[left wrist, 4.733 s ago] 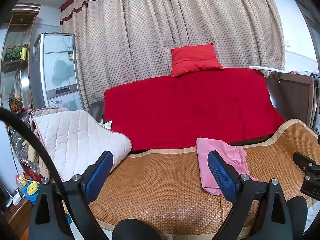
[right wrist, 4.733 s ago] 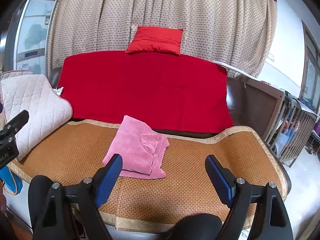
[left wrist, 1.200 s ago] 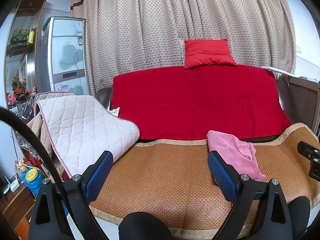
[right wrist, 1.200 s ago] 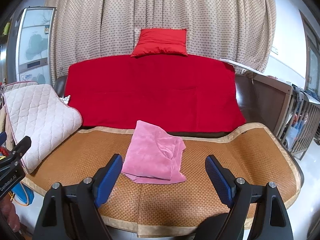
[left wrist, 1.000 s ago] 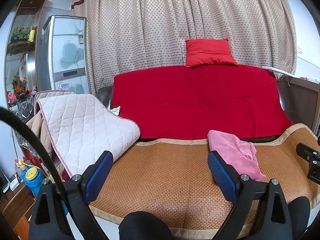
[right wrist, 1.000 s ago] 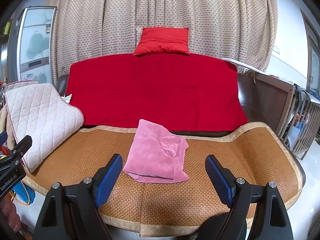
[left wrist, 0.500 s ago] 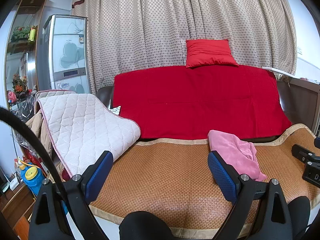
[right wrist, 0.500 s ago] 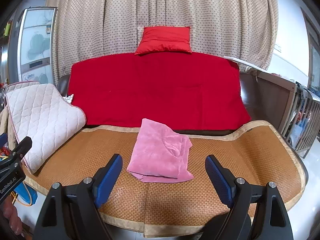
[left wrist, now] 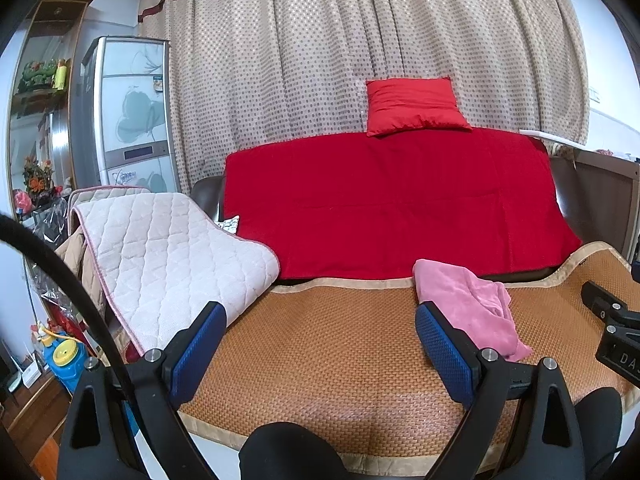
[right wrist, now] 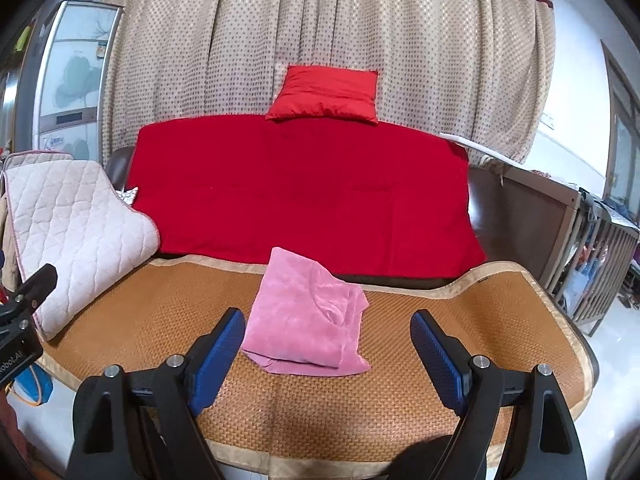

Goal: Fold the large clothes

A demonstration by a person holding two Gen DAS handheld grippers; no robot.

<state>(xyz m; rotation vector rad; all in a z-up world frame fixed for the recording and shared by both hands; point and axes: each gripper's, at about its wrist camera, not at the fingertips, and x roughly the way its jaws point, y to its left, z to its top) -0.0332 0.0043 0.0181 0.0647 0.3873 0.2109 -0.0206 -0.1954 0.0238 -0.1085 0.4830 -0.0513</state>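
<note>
Quilted pad (left wrist: 168, 256) drapes the sofa's left arm, out of the way. Left gripper (left wrist: 320, 346) and right gripper (right wrist: 328, 346) both hang wide open, holding nothing, probably since folding looks finished. Pink garment (right wrist: 304, 320) lies folded on the woven mat (right wrist: 460, 320), red blanket (right wrist: 300, 188) and dotted curtain (right wrist: 320, 32) behind.

- A home living room, centred on a sofa (right wrist: 500, 208) with a woven rattan mat (right wrist: 460, 320) on its seat.
- A red blanket (right wrist: 300, 192) covers the sofa's back, and a red cushion (right wrist: 324, 94) sits on top of it.
- Dotted beige curtains (right wrist: 320, 32) hang behind the sofa.
- A refrigerator (left wrist: 132, 116) stands left of the sofa, beside a shelf of ornaments (left wrist: 38, 76).
- A quilted pad (left wrist: 168, 256) drapes the sofa's left arm.
</note>
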